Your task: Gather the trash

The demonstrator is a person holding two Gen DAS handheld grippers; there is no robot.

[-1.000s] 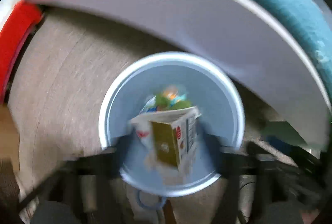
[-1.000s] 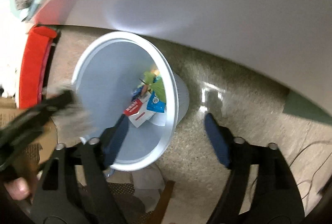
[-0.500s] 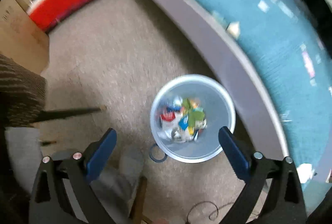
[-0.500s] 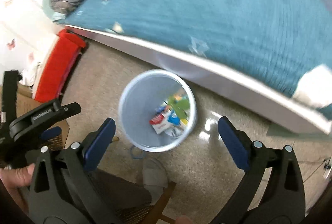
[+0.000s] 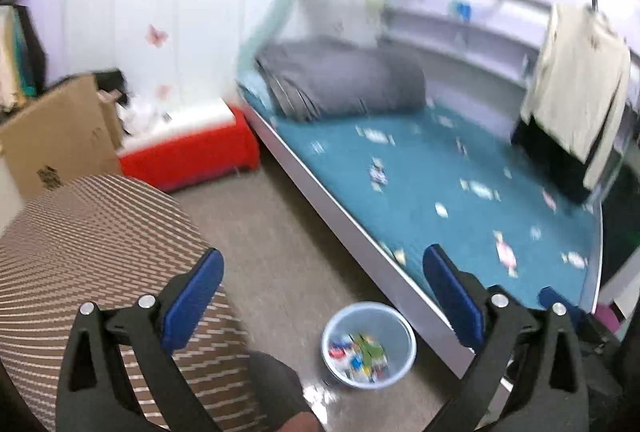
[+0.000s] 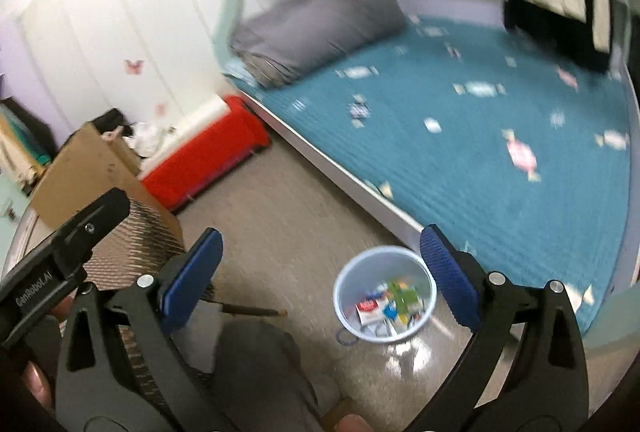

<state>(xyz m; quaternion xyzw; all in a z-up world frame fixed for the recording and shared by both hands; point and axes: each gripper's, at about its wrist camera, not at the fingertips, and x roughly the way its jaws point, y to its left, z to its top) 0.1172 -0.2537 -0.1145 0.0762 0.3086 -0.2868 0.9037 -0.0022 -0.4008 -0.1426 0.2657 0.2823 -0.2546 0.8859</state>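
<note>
Bedroom floor: bin point(image 6: 384, 292) holds trash; both grippers point(image 5: 320, 296) point(image 6: 320, 272) empty, fingers wide apart. Next: reach bed point(image 6: 500, 136) wrappers point(image 6: 520, 154).

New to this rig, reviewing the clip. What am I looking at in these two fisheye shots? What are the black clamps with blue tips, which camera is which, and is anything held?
There is no robot arm here. A person carries a hand-held two-finger gripper in each hand, and each gripper has a fisheye camera looking forward along its fingers. The black frames with blue pads at the bottom of each picture are those fingers.

One picture is from the left gripper, the other from the right gripper. Both have just been opening, stand wide open, and nothing is between the pads.

Both look down at a pale blue trash bin on the beige floor, beside a bed with a teal cover. The bin holds colourful cartons and wrappers. The pale shapes on the cover are too blurred to say if they are print or litter. A red box and a cardboard box stand by the wall.
</note>
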